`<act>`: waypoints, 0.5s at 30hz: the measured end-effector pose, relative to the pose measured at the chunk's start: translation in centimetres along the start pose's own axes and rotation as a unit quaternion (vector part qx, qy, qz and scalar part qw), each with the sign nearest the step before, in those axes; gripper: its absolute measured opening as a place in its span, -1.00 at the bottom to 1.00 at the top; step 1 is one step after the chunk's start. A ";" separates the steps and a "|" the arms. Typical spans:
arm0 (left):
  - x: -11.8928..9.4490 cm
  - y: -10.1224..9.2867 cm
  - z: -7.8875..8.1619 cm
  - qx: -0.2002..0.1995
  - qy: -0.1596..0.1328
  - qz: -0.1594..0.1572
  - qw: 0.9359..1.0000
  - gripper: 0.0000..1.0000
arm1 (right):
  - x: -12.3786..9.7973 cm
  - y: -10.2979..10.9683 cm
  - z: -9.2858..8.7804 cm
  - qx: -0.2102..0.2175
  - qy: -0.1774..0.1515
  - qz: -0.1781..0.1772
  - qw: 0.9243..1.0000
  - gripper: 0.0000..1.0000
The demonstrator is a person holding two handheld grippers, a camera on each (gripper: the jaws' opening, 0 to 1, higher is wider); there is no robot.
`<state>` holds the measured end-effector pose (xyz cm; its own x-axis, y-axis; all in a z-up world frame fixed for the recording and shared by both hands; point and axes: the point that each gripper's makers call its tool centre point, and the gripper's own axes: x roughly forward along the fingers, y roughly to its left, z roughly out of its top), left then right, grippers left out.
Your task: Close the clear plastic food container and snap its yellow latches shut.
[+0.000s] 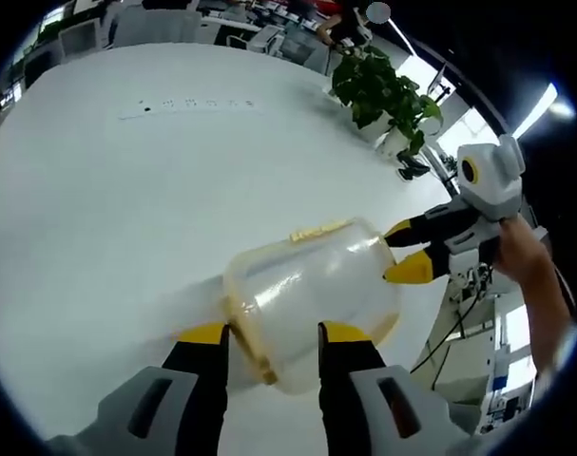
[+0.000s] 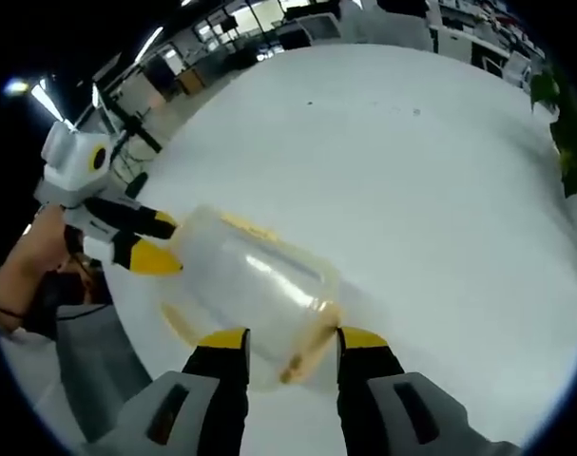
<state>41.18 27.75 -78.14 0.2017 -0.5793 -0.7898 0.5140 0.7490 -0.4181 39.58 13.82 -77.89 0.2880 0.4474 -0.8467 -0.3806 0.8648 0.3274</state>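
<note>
Left gripper view. One clear plastic container [image 1: 312,299] lies on the white table [image 1: 107,209], in the lower centre of the frame. The left gripper [image 1: 272,334], rising from the bottom edge, has its two yellow-tipped jaws set moderately wide on either side of the near end, where a yellow latch [image 1: 250,347] runs along the rim; contact cannot be told. A second yellow latch [image 1: 318,230] shows along the upper edge. At right centre, the right gripper [image 1: 404,250] meets the container's far end, its two jaws fairly narrow; whether they hold or merely touch the wall cannot be told. One potted plant [image 1: 383,95] stands at upper right.

Right gripper view. The same container [image 2: 250,285] sits at lower centre. The right gripper [image 2: 293,339] straddles its near end with jaws moderately wide, one latch [image 2: 307,356] between them; a second yellow strip [image 2: 245,226] shows on the upper side. The left gripper [image 2: 164,239] touches the far end at left centre.

Risk. The container is probably light and smooth-walled, so uneven pressure from either end may slide or spin it across the table. A latch pressed off-centre could skid under the jaw or stay unsnapped. If the lid is not seated squarely, forcing the latch may flex the rim.
</note>
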 end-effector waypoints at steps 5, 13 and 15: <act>0.1 -0.2 0.0 0.001 -0.005 0.002 1.000 -0.33 | 0.1 0.2 -0.1 0.002 0.006 0.001 1.000 -0.36; 0.0 -0.5 0.2 -0.009 -0.018 0.004 1.000 -0.39 | 0.4 0.4 -0.3 0.013 0.004 -0.006 1.000 -0.39; 0.0 -0.6 0.2 -0.005 -0.017 0.005 1.000 -0.39 | 0.4 0.2 -0.2 0.018 0.002 0.002 1.000 -0.39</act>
<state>41.08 27.22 -77.81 0.2345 -0.5824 -0.7783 0.5040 0.7575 -0.4150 39.45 14.10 -78.31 0.2824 0.4505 -0.8470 -0.3495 0.8705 0.3465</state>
